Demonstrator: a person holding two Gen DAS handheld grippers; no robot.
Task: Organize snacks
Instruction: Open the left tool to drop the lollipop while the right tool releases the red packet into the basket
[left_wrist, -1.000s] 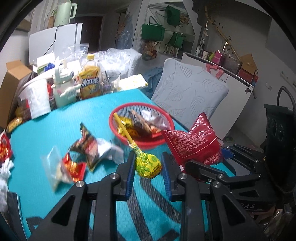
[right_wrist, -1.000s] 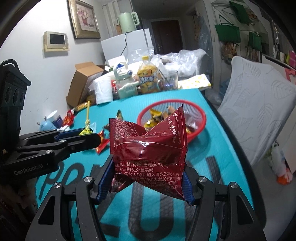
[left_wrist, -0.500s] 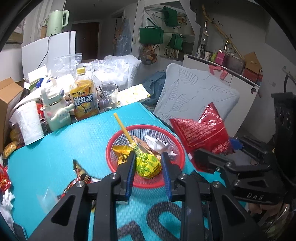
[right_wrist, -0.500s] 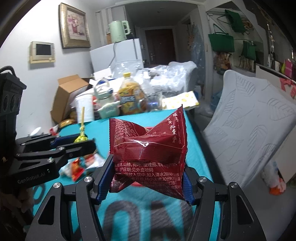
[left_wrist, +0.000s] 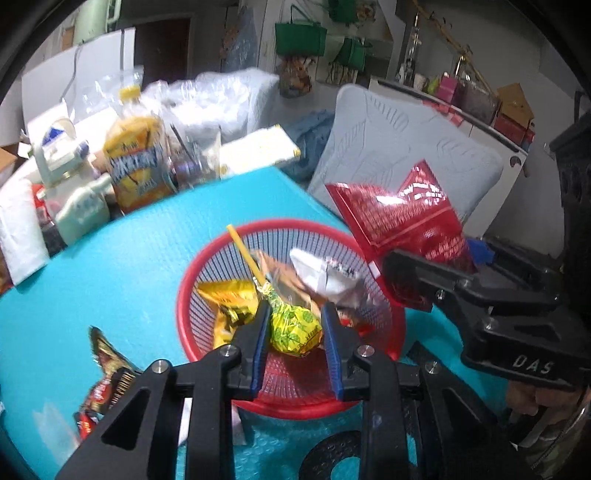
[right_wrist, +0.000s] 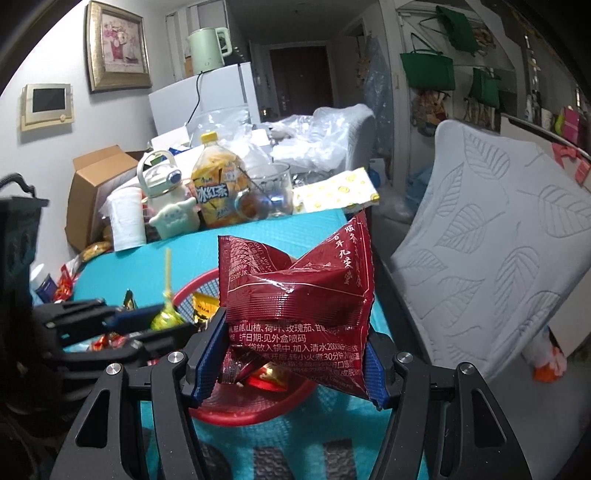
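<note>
both claws now overhang the basket (left_wrist: 192, 280), contents half hidden.

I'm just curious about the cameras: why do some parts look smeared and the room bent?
Left wrist view: the bottle and background smear with motion blur, while the lollipop in the left gripper stays sharp. Right wrist view: crisper, with glare streaks on the red packet. Both views: fisheye bending and dark corners.

Framed picture (right_wrist: 117, 46) hangs above white fridge (right_wrist: 207, 98).
</note>
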